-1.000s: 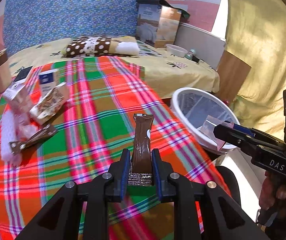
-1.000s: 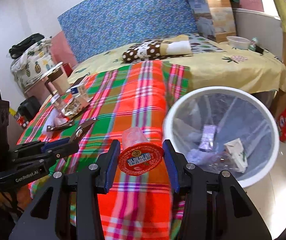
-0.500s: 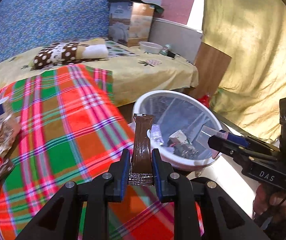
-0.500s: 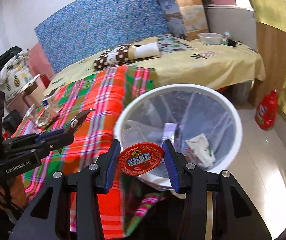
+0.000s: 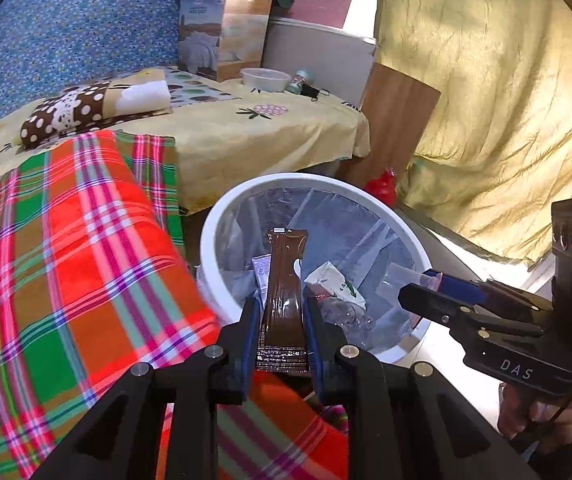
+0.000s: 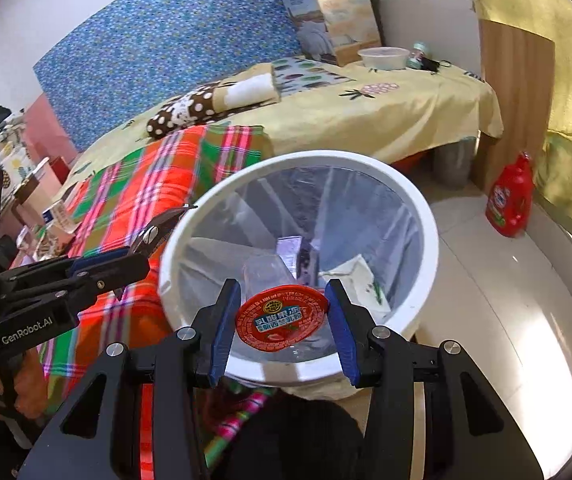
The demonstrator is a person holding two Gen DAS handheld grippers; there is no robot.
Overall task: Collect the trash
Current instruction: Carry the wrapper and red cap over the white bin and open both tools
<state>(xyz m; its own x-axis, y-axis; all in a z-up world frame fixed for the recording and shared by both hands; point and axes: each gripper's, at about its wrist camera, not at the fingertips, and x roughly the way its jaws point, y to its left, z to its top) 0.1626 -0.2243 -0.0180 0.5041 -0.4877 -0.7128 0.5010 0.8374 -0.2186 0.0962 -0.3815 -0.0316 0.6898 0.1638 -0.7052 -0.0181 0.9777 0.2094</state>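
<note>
Left gripper [image 5: 277, 330] is clamping a brown wrapper [image 5: 284, 280] and right gripper [image 6: 283, 320] is pinching a red-lidded cup [image 6: 281, 314], both hanging over the bin [image 6: 422, 216] ahead of the fingers, likely lined up for dropping.

– Where is the bin [image 6: 426, 216] placed?
– It is set on the floor [image 6: 498, 300], just beside the edge of the bed [image 5: 221, 140], with the blanket [image 5: 85, 248] spread on the bed to its left.
– What is held above it?
– A wrapper [image 5: 284, 280] is gripped in the left tool [image 5: 279, 340] and a cup [image 6: 279, 316] in the right tool [image 6: 281, 328], both over the bin's near rim.
– And behind?
– A bottle [image 6: 510, 200] is stood on the floor beyond the bin; a box [image 5: 221, 36] and a bowl [image 5: 265, 79] are seen at the bed's far end.
</note>
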